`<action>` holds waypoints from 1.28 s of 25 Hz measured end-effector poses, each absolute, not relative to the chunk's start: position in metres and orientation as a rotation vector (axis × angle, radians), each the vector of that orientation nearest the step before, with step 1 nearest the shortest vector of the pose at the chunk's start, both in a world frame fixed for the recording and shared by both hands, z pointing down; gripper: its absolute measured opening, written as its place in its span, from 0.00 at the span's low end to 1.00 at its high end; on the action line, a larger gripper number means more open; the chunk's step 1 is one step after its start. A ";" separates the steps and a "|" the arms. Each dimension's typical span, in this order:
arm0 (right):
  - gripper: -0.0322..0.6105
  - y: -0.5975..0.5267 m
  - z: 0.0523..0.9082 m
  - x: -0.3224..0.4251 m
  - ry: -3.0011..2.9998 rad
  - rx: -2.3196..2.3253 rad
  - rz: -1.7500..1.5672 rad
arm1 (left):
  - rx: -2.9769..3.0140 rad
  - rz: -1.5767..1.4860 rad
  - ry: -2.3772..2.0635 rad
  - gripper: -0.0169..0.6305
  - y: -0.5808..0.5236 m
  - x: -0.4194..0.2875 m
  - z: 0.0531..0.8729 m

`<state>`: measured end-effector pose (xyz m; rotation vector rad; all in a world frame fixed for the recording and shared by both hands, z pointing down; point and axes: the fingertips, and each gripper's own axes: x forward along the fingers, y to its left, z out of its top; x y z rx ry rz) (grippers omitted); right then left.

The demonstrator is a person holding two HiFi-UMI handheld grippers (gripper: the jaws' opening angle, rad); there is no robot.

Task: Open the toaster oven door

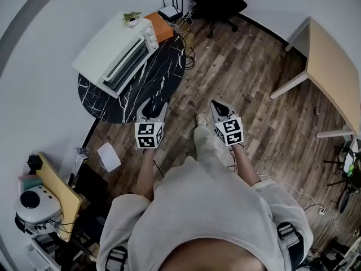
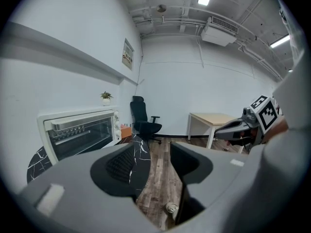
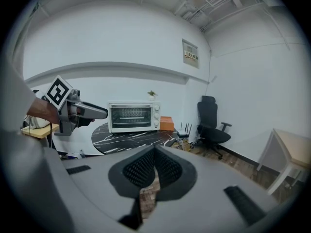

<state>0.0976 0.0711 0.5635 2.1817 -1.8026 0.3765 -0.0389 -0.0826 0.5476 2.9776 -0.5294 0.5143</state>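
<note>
A white toaster oven (image 1: 118, 52) with its glass door closed stands on a round black marble table (image 1: 138, 89) against the wall. The oven also shows in the left gripper view (image 2: 80, 132) and in the right gripper view (image 3: 132, 116). My left gripper (image 1: 153, 107) hovers over the table's near edge, well short of the oven; its jaws (image 2: 153, 164) are open and empty. My right gripper (image 1: 217, 107) hangs over the wooden floor to the right of the table, shut (image 3: 154, 154) with nothing between its pads.
A small potted plant (image 1: 131, 18) sits on the oven. An orange box (image 1: 161, 27) and a router (image 1: 171, 10) lie behind it. A black office chair (image 1: 217, 1) stands at the back, a wooden desk (image 1: 333, 72) at right, and a paper sheet (image 1: 108, 156) on the floor.
</note>
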 end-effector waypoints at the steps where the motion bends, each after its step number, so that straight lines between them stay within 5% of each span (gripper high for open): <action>1: 0.07 0.065 0.564 0.104 -1.806 2.179 0.378 | 2.976 0.516 -0.531 0.38 -0.087 -0.032 0.548; 32: 0.07 -0.107 0.549 0.323 -1.952 2.024 0.383 | 2.890 0.569 -0.699 0.38 -0.236 0.173 0.539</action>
